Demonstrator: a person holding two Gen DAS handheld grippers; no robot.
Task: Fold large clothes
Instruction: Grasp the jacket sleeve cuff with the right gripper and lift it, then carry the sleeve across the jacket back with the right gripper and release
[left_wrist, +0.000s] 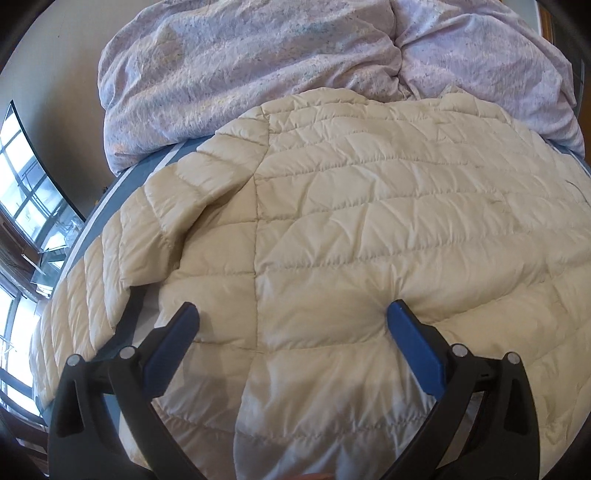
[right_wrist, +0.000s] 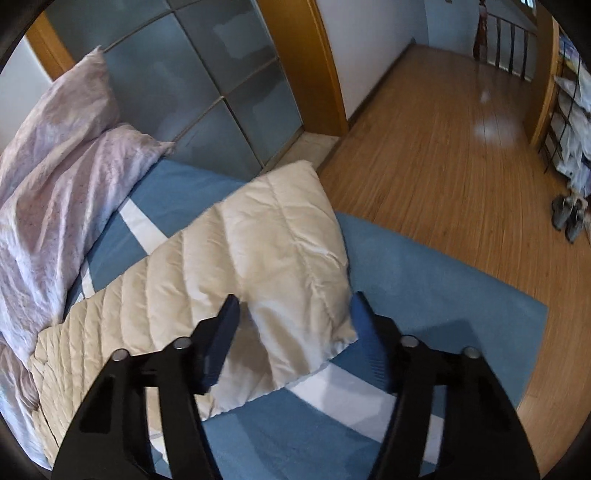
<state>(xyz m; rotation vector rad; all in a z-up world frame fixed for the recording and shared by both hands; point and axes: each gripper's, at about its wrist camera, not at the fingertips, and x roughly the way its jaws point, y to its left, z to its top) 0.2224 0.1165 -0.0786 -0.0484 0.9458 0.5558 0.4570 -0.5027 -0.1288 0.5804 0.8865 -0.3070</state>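
Straddling cream quilted puffer jacket hem, left gripper jaws apart; right gripper likewise around sleeve cuff; bite deep, lift evenly.

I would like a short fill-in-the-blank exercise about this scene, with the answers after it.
1. The cream quilted jacket lies on a bed with a ____ sheet.
2. Both the left gripper and the right gripper have their jaws ____.
3. The right gripper is at the jacket's ____.
4. Beside the bed, the floor is made of ____.

Answers: blue; open; sleeve; wood
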